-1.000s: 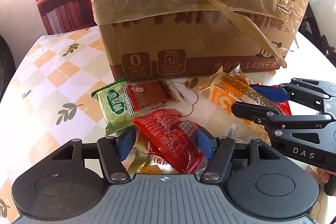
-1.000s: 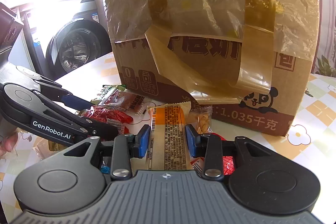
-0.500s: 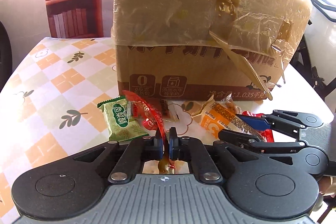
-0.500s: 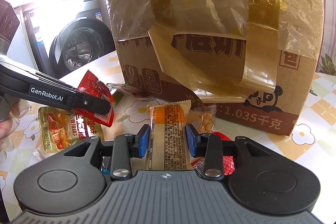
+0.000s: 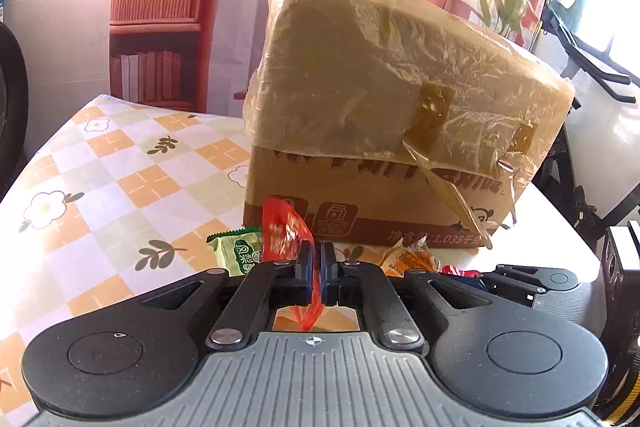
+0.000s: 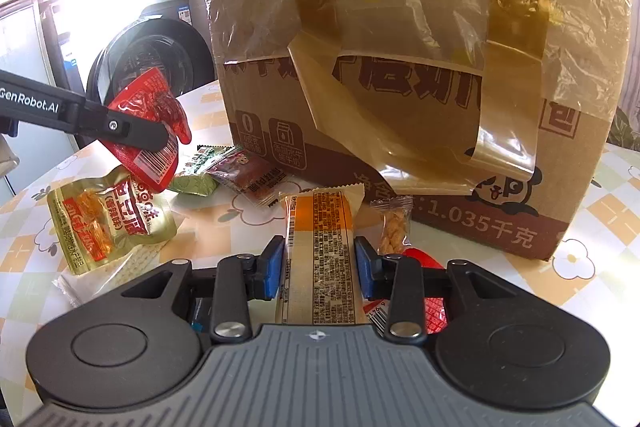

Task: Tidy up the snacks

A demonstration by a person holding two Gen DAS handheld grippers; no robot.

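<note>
My left gripper [image 5: 318, 267] is shut on a red snack packet [image 5: 284, 231] and holds it up off the table in front of the big cardboard box [image 5: 380, 147]. The right wrist view shows the same red packet [image 6: 154, 123] hanging from the left gripper [image 6: 160, 137] at the left. My right gripper [image 6: 320, 263] is shut on a long orange-and-white packet [image 6: 320, 227], its blue pads pressed on both sides. That packet lies low over the table near the box [image 6: 400, 87].
On the flowered tablecloth [image 6: 580, 227] lie a green packet [image 6: 192, 183], a brown-red packet [image 6: 252, 175], a yellow pouch with a red label [image 6: 104, 219], a small clear bag of nuts [image 6: 394, 223] and another red packet [image 6: 424, 259]. A washing machine [image 6: 152, 55] stands behind.
My left gripper closed on the red packet and lifted it off the table, uncovering the yellow pouch beneath. The right gripper stayed put with the orange packet.
</note>
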